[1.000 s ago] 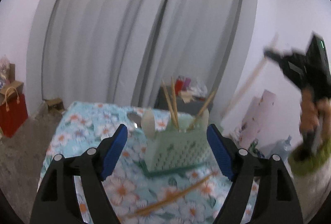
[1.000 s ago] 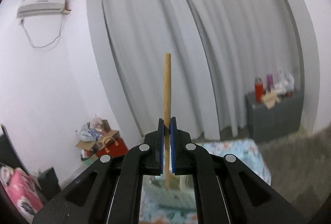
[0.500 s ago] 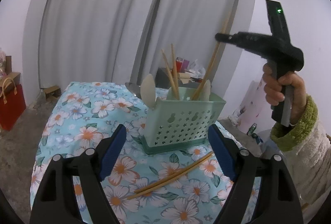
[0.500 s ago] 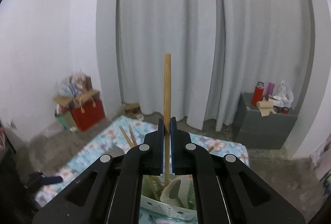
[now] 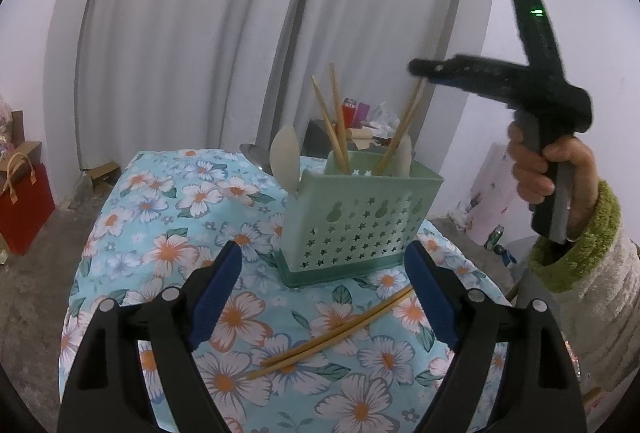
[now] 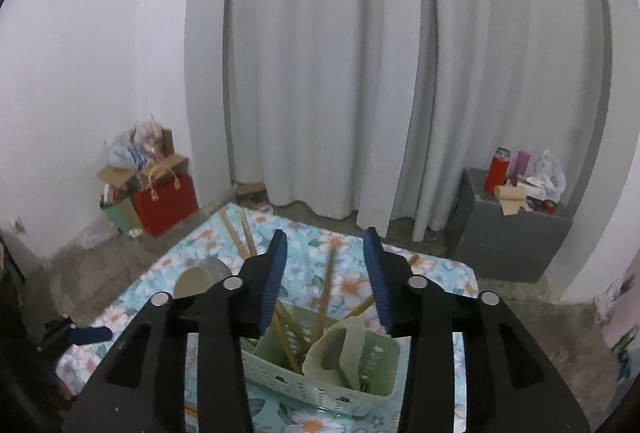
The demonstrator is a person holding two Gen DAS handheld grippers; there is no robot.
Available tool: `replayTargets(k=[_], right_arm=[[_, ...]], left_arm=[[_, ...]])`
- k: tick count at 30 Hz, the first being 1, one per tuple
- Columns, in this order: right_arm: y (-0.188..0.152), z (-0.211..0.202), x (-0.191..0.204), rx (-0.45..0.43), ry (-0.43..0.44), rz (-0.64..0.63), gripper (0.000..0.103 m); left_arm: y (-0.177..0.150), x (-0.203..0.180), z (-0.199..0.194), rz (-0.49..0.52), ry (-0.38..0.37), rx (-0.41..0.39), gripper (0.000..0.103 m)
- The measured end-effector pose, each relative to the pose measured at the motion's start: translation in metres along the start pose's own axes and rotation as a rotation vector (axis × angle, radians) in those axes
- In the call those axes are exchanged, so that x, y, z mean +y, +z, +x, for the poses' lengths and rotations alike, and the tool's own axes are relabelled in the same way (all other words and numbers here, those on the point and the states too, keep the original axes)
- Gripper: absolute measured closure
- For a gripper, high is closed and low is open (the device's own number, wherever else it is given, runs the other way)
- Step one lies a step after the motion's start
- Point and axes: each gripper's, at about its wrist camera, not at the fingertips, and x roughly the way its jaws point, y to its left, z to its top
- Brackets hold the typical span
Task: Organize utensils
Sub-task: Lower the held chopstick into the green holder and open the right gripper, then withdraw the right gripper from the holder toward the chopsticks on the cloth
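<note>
Center frame, the green basket stands on the flowered worktop, holding upright chopsticks and pale spoons. Above it the right tool has just been opening, gripping nothing. The left tool gapes empty over two loose chopsticks.

Left gripper wide open, tilted down. Right gripper jaws just opening, nothing between them.
</note>
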Motion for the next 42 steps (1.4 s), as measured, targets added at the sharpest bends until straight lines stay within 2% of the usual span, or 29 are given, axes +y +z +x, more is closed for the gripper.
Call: replayTargets(k=[11,18,30,38,42], right_arm=[[-0.024,-0.051,-0.022,-0.061,0.065,0.196,0.048],[-0.052,-0.070,-0.030,-0.054,0.119,0.319,0.046],[-0.124,-0.038,-0.034,0.177,0.181,0.538,0.046],[-0.171,-0.013,-0.030,0.315,0.254,0.692,0.046],[-0.192,0.006,-0.024,0.397,0.317,0.769,0.048]], left_arm=[[0.001,-0.001,0.007,0.016,0.025,0.034,0.021],[0.002,-0.005,0.015,0.036,0.076,0.071,0.020],[-0.001,0.000,0.039,0.080,0.227,0.216,0.015],[-0.005,-0.004,0.050,0.151,0.324,0.246,0.012],[-0.005,-0.004,0.054,0.170,0.336,0.259,0.010]])
